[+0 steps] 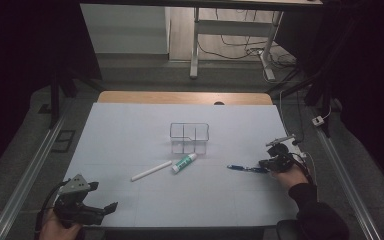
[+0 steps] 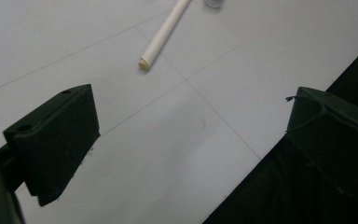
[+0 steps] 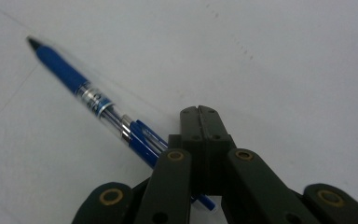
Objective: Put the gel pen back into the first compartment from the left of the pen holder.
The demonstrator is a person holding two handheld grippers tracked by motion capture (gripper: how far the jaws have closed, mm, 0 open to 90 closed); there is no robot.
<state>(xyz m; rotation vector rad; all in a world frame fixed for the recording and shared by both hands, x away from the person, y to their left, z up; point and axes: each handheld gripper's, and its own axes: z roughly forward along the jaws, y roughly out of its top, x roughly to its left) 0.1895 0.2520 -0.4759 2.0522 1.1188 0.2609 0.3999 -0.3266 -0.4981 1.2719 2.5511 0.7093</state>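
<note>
A blue pen (image 1: 241,168) lies on the white table sheet (image 1: 130,125) at the right, its tip pointing left. My right gripper (image 1: 267,168) is at the pen's back end. In the right gripper view its jaws (image 3: 199,114) are shut with no gap, and the pen (image 3: 88,95) runs under the left jaw. I cannot tell whether the pen is pinched. My left gripper (image 1: 103,199) rests open at the front left corner, its jaws (image 2: 193,100) wide apart and empty. Beyond it lies a white stick (image 2: 163,35).
A wire basket (image 1: 189,137) with compartments stands mid-table. In front of it lie the white stick (image 1: 151,171) and a green-and-white tube (image 1: 184,163). Metal rails (image 1: 30,170) run along both sides. A desk frame (image 1: 195,50) and cables stand beyond the far edge.
</note>
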